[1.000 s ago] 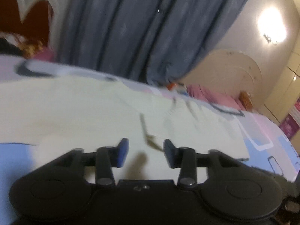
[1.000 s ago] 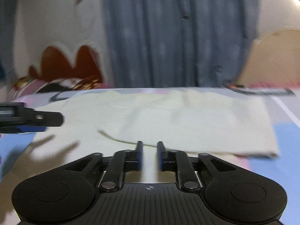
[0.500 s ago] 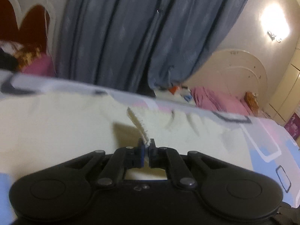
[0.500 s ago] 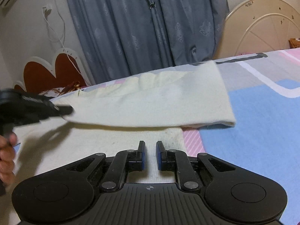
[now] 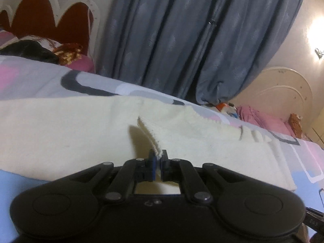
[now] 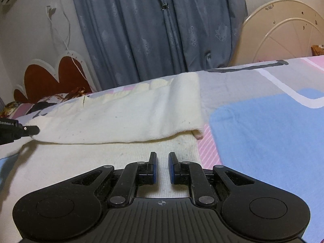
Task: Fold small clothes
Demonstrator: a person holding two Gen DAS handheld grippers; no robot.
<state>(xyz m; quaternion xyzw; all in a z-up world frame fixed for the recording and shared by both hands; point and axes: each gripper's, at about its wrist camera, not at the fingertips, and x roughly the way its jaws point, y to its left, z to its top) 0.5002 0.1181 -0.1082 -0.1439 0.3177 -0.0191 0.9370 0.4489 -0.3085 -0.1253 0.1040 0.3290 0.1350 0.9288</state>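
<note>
A cream knitted garment (image 5: 60, 133) lies spread on the bed. My left gripper (image 5: 159, 156) is shut on its edge, and a strip of the cloth rises from the pinch. In the right wrist view the same garment (image 6: 121, 119) shows a folded upper layer lying across a flat lower layer. The left gripper (image 6: 30, 129) holds that upper layer's corner at the far left. My right gripper (image 6: 162, 158) hovers low over the lower layer near its right edge. Its fingers stand a little apart with nothing between them.
The bed sheet (image 6: 263, 131) is patterned in blue, pink and grey. Blue curtains (image 6: 162, 30) hang behind the bed. A red scalloped headboard (image 5: 50, 20) with pillows is at the left, and a cream round headboard (image 6: 283, 30) at the right.
The left gripper went from open to shut on the cloth edge and has lifted it. The upper layer now lies folded over the lower one. The right gripper's gap is unchanged.
</note>
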